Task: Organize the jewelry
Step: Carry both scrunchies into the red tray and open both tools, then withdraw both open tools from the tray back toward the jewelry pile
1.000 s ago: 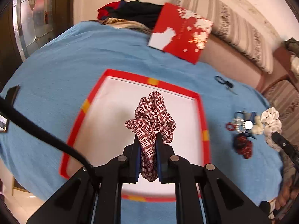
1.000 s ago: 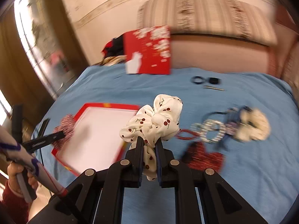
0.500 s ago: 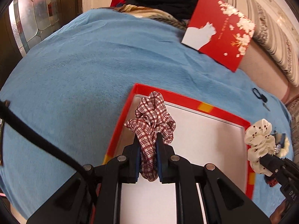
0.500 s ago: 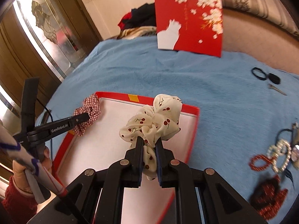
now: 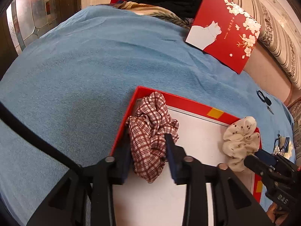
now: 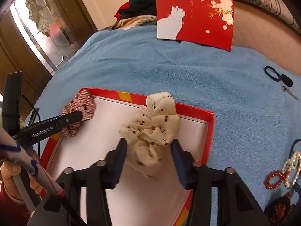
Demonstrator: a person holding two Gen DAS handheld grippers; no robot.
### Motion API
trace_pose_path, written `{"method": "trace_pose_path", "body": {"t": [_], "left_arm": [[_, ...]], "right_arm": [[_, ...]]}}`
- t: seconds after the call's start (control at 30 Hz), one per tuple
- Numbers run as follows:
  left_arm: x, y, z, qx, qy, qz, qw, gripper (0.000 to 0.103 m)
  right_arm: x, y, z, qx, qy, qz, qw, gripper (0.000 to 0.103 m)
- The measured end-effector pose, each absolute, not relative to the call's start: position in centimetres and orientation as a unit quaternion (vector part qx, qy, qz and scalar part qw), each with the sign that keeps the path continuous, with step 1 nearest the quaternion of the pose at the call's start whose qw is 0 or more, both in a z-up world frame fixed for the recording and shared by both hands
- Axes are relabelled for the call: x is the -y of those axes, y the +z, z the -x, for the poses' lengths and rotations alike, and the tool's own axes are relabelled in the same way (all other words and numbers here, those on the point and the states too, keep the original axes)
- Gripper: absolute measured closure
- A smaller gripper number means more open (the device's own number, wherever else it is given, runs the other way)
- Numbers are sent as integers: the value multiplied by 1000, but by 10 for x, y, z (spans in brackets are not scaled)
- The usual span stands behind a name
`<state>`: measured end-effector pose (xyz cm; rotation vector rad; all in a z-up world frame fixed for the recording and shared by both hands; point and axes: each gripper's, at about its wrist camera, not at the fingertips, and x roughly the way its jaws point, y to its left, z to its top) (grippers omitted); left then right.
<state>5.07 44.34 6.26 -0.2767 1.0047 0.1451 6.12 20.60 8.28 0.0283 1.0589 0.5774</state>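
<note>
A red-rimmed tray (image 5: pixel 190 104) with a white floor lies on the blue cloth. My left gripper (image 5: pixel 148 146) is open, its jaws apart around a red plaid scrunchie (image 5: pixel 150 130) that rests in the tray's far left corner. My right gripper (image 6: pixel 148 150) is open around a cream cherry-print scrunchie (image 6: pixel 152 130) lying at the tray's far right (image 6: pixel 195 112). The cream scrunchie also shows in the left wrist view (image 5: pixel 239 141), and the plaid one in the right wrist view (image 6: pixel 80 109).
A red card with a white cat (image 6: pixel 195 11) leans at the back. A black hair tie (image 6: pixel 271 73) and a small clip lie on the cloth at right. Red beads (image 6: pixel 274 179), pearls (image 6: pixel 293 165) and a dark red scrunchie (image 6: pixel 280 209) lie at the near right.
Both grippers came down into the tray and opened. The plaid scrunchie and the cream scrunchie were let go and now rest on the tray.
</note>
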Motion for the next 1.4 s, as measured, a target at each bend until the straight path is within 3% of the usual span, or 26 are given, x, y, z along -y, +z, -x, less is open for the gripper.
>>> {"method": "trace_pose_path", "body": {"t": [0.17, 0.33, 0.4, 0.47, 0.73, 1.0, 1.1, 1.17, 1.4], "left_arm": [[-440, 85, -29, -464, 74, 145, 871, 64], [-434, 110, 13, -445, 97, 144, 878, 54], [-430, 116, 31, -444, 107, 148, 877, 53], [-427, 120, 47, -444, 113, 153, 876, 52], [-408, 140, 96, -432, 128, 158, 879, 52], [-356, 162, 124, -419, 117, 145, 888, 51], [-333, 167, 133, -413, 112, 147, 892, 47], [-321, 168, 138, -411, 111, 156, 891, 45], [-275, 149, 157, -433, 101, 153, 882, 45]], "right_arm": [[-184, 111, -26, -472, 270, 3, 840, 42], [-158, 111, 13, -479, 254, 13, 840, 42], [-155, 102, 25, -495, 268, 4, 827, 49], [-156, 93, 37, -512, 278, 0, 813, 64], [-157, 72, 56, -542, 268, -11, 797, 82], [-159, 80, 75, -537, 307, 0, 786, 80], [-142, 92, 84, -523, 301, 3, 798, 72], [-125, 100, 88, -514, 289, 0, 808, 60], [-30, 117, 102, -498, 224, -47, 836, 51]]}}
